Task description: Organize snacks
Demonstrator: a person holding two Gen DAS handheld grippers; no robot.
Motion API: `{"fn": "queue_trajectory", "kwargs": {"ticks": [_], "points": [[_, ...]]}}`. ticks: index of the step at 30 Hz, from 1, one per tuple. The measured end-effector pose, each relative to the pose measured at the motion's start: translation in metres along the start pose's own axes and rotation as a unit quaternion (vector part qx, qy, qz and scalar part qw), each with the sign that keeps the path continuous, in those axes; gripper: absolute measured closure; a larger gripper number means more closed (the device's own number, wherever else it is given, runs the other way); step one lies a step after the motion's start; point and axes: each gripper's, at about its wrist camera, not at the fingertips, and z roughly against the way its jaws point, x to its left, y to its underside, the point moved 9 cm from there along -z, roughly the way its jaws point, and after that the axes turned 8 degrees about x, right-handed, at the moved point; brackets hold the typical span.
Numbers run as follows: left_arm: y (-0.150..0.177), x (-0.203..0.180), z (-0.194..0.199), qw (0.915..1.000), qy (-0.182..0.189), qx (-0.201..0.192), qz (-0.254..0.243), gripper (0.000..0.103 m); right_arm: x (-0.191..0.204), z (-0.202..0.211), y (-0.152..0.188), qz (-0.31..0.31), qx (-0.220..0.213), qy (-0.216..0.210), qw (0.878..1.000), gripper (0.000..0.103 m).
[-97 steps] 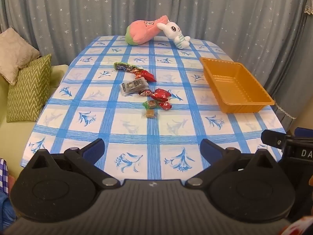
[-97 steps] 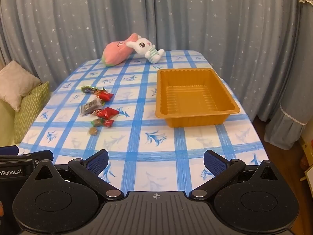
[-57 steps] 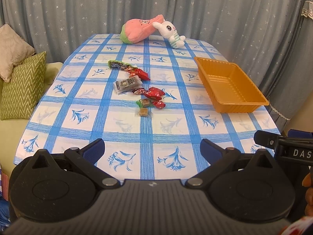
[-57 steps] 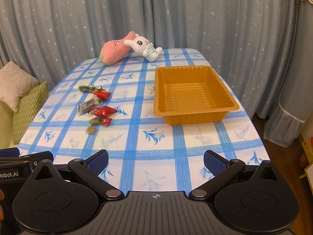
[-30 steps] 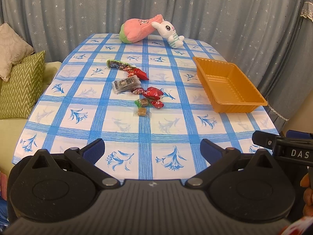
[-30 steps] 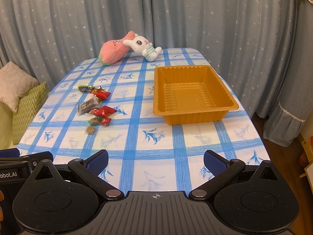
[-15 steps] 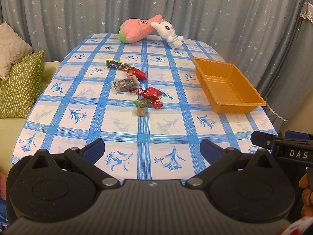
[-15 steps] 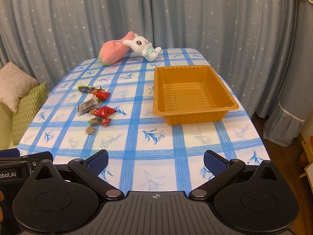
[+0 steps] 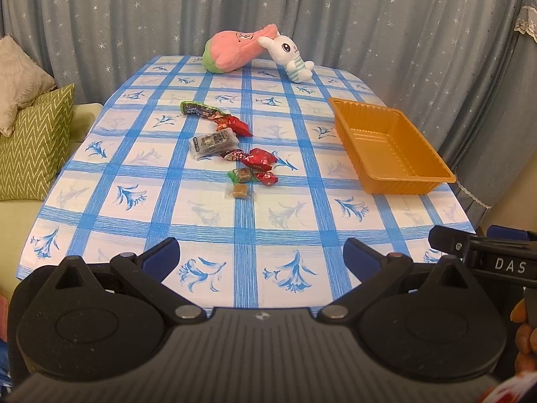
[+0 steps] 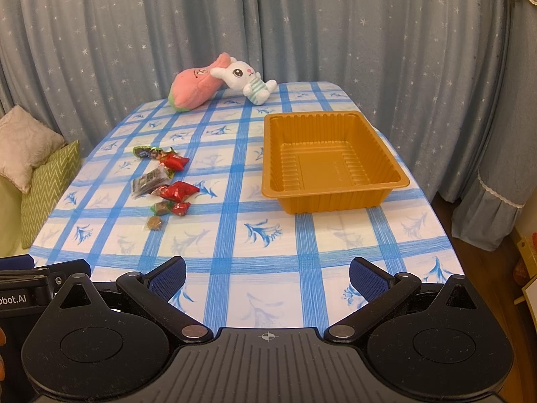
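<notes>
Two cushions, one cream (image 9: pixel 20 77) and one green with a zigzag pattern (image 9: pixel 33 141), lean on a pale seat just beside the table's left edge. The table (image 9: pixel 214 221) wears a white cloth with blue checks and flower prints; grey-blue star-dotted curtains (image 9: pixel 134 10) hang behind it and down its right side. The snacks (image 9: pixel 231 147) lie scattered left of the table's centre, red, green and dark wrappers close together. At the far edge a pink plush (image 9: pixel 235 52) touches a white rabbit plush (image 9: pixel 290 55). An orange tray (image 10: pixel 330 158) sits by the right edge, nothing in it. The left gripper (image 9: pixel 261 257) and right gripper (image 10: pixel 266 273) hang above the near edge, fingers spread wide, holding nothing.
</notes>
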Motion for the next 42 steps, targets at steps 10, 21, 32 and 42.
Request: {"fn": "queue_trajectory", "kwargs": {"ticks": [10,21,32,42], "points": [[0.001,-0.002,-0.012,1.0,0.003,0.005,0.007,0.0,-0.003,-0.01,-0.001,-0.004,-0.01,-0.004,1.0,0.0],[-0.028,0.042,-0.067,0.9996,0.006,0.022,0.014,0.007,0.011,-0.055,-0.022,0.005,-0.018,-0.024,1.0,0.001],[-0.051,0.045,-0.145,0.9989,0.02,0.039,-0.015,0.02,0.025,-0.136,-0.032,0.022,0.01,-0.053,0.998,0.021],[-0.058,0.041,-0.197,0.9983,0.041,0.025,-0.033,0.06,0.018,-0.189,-0.03,0.024,0.041,-0.056,0.997,0.021]]}}
